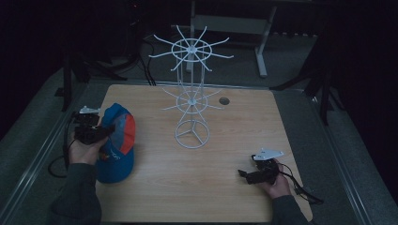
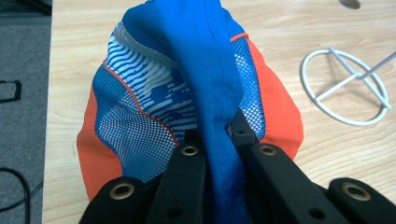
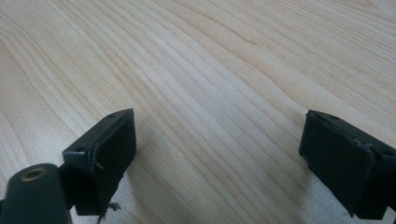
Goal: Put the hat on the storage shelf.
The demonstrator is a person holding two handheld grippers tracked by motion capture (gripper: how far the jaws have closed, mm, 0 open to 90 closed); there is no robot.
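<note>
A blue and orange cap (image 1: pixel 117 140) with white mesh panels hangs at the table's left side. My left gripper (image 1: pixel 105 132) is shut on it. In the left gripper view the black jaws pinch a blue fold of the cap (image 2: pixel 212 93), and the left gripper (image 2: pixel 215 137) holds it lifted above the wood. A white wire hat stand (image 1: pixel 191 89) with spoked tiers rises at the table's middle; its ring base (image 2: pixel 345 88) lies to the right of the cap. My right gripper (image 1: pixel 244 174) rests low at the front right, and the right gripper (image 3: pixel 217 154) stands open over bare wood.
The wooden table (image 1: pixel 234 140) has a small round hole (image 1: pixel 224 101) behind the stand. Dark grey floor surrounds the table, with black tripod legs and cables at the back left and a white frame leg (image 1: pixel 260 51) at the back right.
</note>
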